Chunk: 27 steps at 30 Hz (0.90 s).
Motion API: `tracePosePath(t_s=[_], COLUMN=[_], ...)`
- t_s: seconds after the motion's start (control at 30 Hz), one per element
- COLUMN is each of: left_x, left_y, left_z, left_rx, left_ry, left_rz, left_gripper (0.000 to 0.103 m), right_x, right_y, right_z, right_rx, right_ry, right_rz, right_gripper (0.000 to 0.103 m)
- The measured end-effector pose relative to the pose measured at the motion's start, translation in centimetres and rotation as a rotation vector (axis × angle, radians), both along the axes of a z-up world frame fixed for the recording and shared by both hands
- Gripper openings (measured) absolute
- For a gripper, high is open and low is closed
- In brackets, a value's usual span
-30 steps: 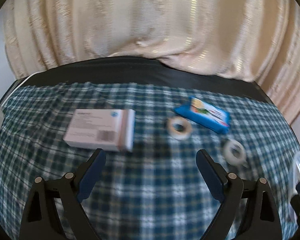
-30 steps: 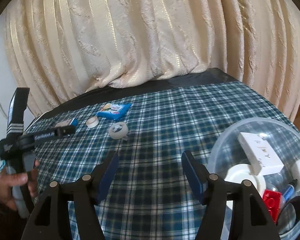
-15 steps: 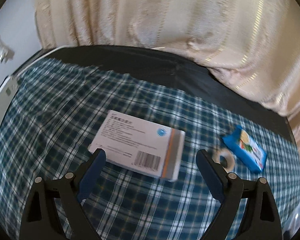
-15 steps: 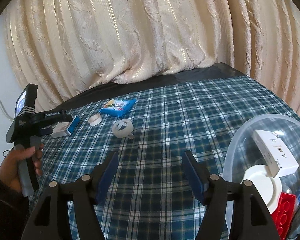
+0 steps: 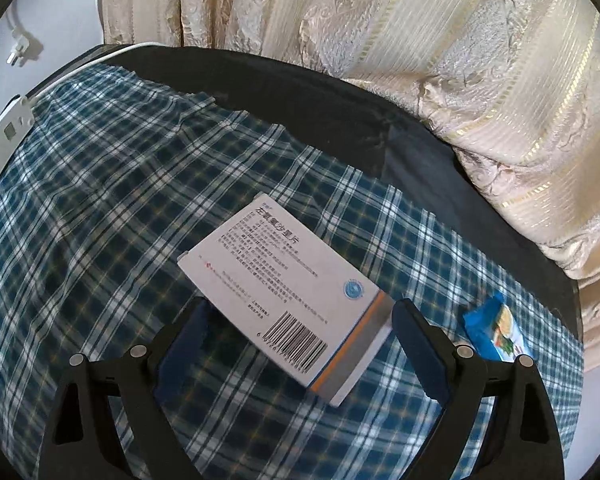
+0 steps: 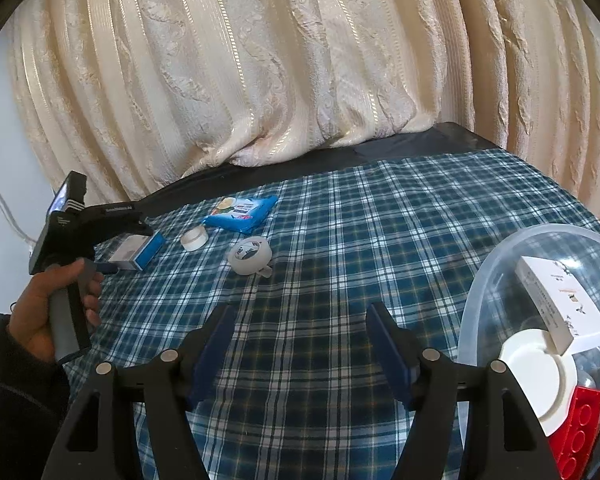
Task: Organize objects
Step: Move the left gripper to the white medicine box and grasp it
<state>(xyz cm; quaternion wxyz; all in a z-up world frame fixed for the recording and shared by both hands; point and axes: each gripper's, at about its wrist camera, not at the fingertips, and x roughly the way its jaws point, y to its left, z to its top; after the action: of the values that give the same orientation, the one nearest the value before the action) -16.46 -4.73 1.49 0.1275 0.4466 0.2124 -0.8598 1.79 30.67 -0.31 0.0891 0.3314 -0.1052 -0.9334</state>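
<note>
A white medicine box (image 5: pixel 288 292) with a barcode and a blue-orange end lies flat on the plaid cloth. My left gripper (image 5: pixel 300 320) is open, its jaws either side of the box's near end. The box also shows in the right wrist view (image 6: pixel 138 250), under the left gripper (image 6: pixel 112 220). My right gripper (image 6: pixel 302 336) is open and empty above bare cloth. A clear plastic bowl (image 6: pixel 496 280) at the right holds a white box (image 6: pixel 560 308), a white lid and a red brick (image 6: pixel 576 428).
A blue snack packet (image 6: pixel 242 210) (image 5: pixel 496 332), a small tape roll (image 6: pixel 194 238) and a white round tape dispenser (image 6: pixel 250 256) lie on the cloth left of centre. Cream curtains hang behind the table. A white power strip (image 5: pixel 4 136) sits at the far left edge.
My left gripper has swung left and moved in close to the medicine box, which now sits between its open jaws. My right gripper has shifted only slightly.
</note>
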Motion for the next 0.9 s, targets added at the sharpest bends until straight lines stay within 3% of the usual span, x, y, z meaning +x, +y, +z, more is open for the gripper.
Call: tracePosePath(t_s=[0.27,0.5,0.67,0.77,0.83,0.9], left_x=[-1.6,-3.0,-2.8,-2.4,-2.2,-2.1], left_y=[0.4,1.9,2.5,2.6,2.7,2.8], left_z=[-0.2,-0.3,-0.5,-0.8,-0.8,-0.8], left_rx=[-0.033,-0.139,-0.177,-0.202,-0.219,-0.215], left_ry=[0.001,-0.025,0.003,0.021,0.030,0.038], left_rz=[-0.022,-0.083,-0.128,-0.143,-0.158,-0.172], left_gripper=[0.092,0.094,0.094,0.085,0.073,0.069], right_x=[0.0,-0.1,-0.2,-0.2,-0.2,-0.4], right_y=[-0.2,-0.5,-0.8,-0.9,-1.1,-1.2], right_z=[0.0,0.0,0.0,0.0,0.0,-0.1], right_rx=[0.003,0.017,0.031,0.043,0.050,0.049], right_ry=[0.002,-0.002,-0.004,-0.008,-0.012,-0.022], right_rz=[0.007,0.006,0.005,0.007,0.008,0.009], right_gripper=[0.072,0.072,0.072,0.072,0.072,0.072])
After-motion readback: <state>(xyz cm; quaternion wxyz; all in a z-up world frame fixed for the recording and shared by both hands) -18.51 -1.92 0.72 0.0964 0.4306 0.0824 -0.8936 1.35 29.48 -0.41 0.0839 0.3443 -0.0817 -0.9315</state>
